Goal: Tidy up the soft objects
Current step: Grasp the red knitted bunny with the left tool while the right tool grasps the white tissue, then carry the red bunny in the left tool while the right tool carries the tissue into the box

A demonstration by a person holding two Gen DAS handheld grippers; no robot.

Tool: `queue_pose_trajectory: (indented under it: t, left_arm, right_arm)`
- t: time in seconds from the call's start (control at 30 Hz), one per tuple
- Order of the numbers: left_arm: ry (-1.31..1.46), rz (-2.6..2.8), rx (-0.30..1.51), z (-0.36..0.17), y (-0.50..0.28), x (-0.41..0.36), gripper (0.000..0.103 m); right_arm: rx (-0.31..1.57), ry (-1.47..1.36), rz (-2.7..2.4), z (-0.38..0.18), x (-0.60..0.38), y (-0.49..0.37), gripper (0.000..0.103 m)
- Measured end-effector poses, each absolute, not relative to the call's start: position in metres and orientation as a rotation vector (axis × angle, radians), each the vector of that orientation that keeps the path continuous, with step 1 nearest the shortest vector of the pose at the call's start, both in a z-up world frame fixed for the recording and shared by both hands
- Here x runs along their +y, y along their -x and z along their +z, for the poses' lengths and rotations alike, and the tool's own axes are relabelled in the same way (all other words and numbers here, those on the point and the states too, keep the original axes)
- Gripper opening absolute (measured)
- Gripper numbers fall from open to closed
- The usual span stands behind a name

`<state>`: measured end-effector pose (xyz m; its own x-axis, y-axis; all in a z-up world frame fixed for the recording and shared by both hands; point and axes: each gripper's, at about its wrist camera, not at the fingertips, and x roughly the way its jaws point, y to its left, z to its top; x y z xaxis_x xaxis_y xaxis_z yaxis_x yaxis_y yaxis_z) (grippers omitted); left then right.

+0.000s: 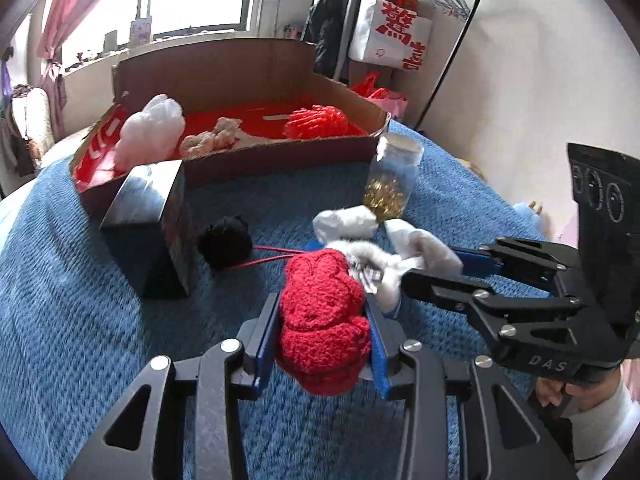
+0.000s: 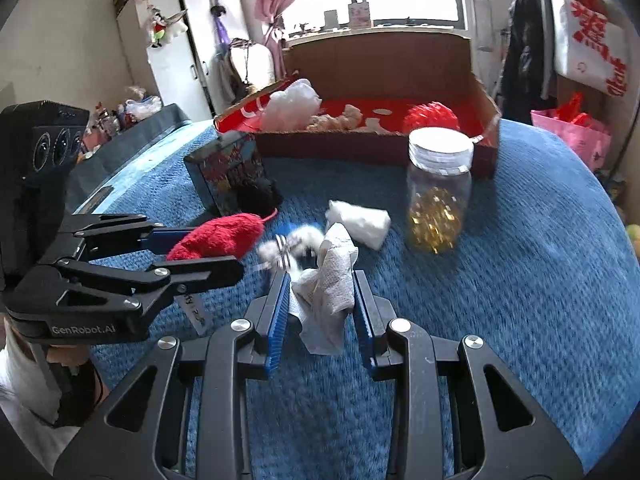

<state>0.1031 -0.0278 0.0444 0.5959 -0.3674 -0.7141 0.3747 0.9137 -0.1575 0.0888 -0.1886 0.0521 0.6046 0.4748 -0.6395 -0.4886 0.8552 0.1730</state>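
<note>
My left gripper (image 1: 324,312) is shut on a red fuzzy plush (image 1: 322,320), held above the blue bedspread; it shows from the side in the right wrist view (image 2: 218,236). My right gripper (image 2: 322,292) is shut on a crumpled white tissue (image 2: 326,292), seen in the left wrist view (image 1: 424,250). A second white wad (image 2: 360,222), a small white-and-blue fluffy item (image 2: 294,246) and a black pompom (image 2: 256,196) lie on the bed. The open cardboard box (image 1: 280,158) holds a white plush (image 1: 150,130), a beige one (image 1: 212,136) and red yarn (image 1: 316,120).
A glass jar (image 2: 438,190) with gold bits stands on the bed to the right of the soft items. A dark patterned box (image 1: 150,226) stands left, in front of the cardboard box. A clothes rack (image 1: 400,20) and wardrobe (image 2: 188,48) lie beyond the bed.
</note>
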Motion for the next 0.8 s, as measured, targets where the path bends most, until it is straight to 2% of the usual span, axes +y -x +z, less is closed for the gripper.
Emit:
queue_pose_trajectory:
  t: [0.8]
  left_arm:
    - [-0.061,-0.517,0.891,0.089,-0.203,-0.011,0.041]
  right_arm:
    - [0.803,0.053,0.675,0.087,-0.173,-0.185,0.029]
